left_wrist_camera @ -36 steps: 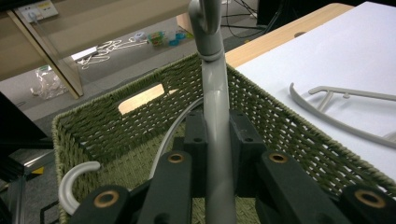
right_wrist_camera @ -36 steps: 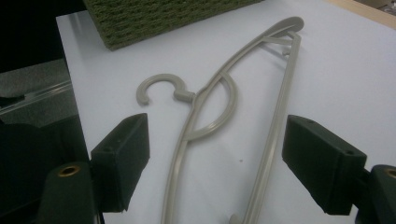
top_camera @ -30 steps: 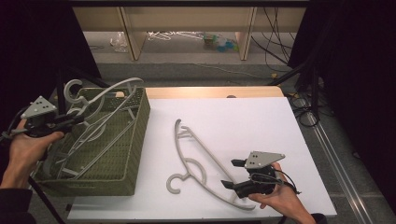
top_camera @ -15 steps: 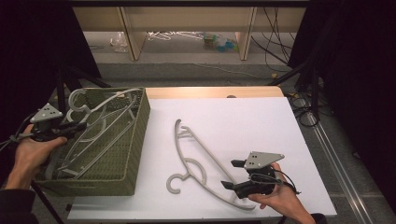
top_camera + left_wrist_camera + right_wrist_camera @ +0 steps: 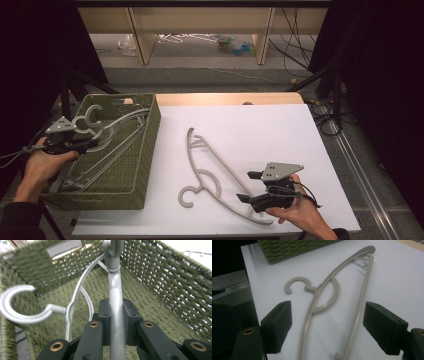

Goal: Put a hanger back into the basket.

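Hangers at the green basket

Hangers lie on both sides of the woven green basket (image 5: pixel 131 165), which stands on the left part of the white surface (image 5: pixel 260 125). The left tool (image 5: pixel 75 146) sits at the basket's left rim and is clenched on the bar of a silver hanger (image 5: pixel 113 302); in the left gripper view the bar runs straight up between the 2 black jaws, which press against it on either side. The hook of a second silver hanger (image 5: pixel 22 307) curls just left of that bar, inside the basket, and more pale hanger bars lie slanted across the basket floor.

Right of the basket, well apart from it, a beige hanger (image 5: pixel 210 175) lies flat on the surface with its hook toward the near edge. The right tool (image 5: pixel 250 187) rests on the surface at the hanger's near end, farther from the basket, with its jaws spread wide. In the right gripper view both arms of the beige hanger pass through the gap, and neither jaw touches it.
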`<state>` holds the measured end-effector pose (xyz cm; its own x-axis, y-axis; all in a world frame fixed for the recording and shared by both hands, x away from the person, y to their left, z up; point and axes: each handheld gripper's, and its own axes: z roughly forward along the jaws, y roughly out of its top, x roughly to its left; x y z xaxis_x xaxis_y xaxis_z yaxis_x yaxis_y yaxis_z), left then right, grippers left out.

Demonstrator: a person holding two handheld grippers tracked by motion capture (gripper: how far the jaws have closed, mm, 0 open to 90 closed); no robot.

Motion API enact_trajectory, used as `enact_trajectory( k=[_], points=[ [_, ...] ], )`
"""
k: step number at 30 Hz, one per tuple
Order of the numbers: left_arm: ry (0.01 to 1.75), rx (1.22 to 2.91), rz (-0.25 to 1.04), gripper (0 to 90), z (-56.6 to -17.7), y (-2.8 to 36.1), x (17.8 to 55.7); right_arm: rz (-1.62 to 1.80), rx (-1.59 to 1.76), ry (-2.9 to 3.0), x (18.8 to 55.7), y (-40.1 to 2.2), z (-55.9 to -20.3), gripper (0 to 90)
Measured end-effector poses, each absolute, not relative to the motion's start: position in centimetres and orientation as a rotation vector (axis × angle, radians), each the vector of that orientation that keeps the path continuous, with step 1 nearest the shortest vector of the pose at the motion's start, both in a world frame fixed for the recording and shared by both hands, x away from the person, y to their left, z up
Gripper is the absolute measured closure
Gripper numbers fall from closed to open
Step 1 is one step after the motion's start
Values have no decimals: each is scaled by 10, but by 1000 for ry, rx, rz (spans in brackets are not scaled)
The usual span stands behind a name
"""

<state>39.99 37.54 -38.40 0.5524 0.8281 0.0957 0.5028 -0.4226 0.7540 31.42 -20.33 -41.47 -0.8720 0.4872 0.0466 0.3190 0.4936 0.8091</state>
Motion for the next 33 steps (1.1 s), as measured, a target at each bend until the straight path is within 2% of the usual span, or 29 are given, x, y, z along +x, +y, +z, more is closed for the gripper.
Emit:
enact_trajectory(
  k=[1, 2, 4, 8, 11, 12, 14, 21, 23, 24, 28, 33],
  points=[
    [1096, 2057, 601, 789, -388, 373, 400, 1323, 693, 2544, 314, -203, -415, 243],
    [1057, 2116, 611, 789, -388, 378, 403, 1322, 693, 2547, 314, -204, -415, 243],
    [1094, 2079, 605, 789, -394, 377, 404, 1317, 697, 2549, 314, -204, -415, 243],
    [1107, 2111, 587, 787, -404, 380, 409, 1320, 693, 2552, 314, -203, -416, 243],
    [1203, 2069, 545, 781, -412, 382, 407, 1318, 690, 2552, 315, -203, -416, 243],
    [1186, 2101, 539, 779, -413, 385, 408, 1319, 694, 2553, 314, -203, -416, 243],
    [1247, 2042, 534, 770, -416, 383, 406, 1320, 695, 2554, 314, -204, -416, 243],
    [1219, 2078, 629, 733, -412, 391, 407, 1312, 700, 2566, 314, -203, -417, 243],
    [1308, 2034, 650, 687, -413, 390, 402, 1313, 697, 2554, 315, -203, -417, 243],
    [1298, 2054, 656, 654, -412, 392, 403, 1314, 702, 2561, 315, -203, -417, 243],
    [1337, 1997, 690, 634, -409, 393, 397, 1301, 707, 2563, 315, -202, -418, 241],
    [1362, 1846, 735, 496, -396, 382, 386, 1304, 703, 2568, 315, -202, -419, 241]
  ],
)
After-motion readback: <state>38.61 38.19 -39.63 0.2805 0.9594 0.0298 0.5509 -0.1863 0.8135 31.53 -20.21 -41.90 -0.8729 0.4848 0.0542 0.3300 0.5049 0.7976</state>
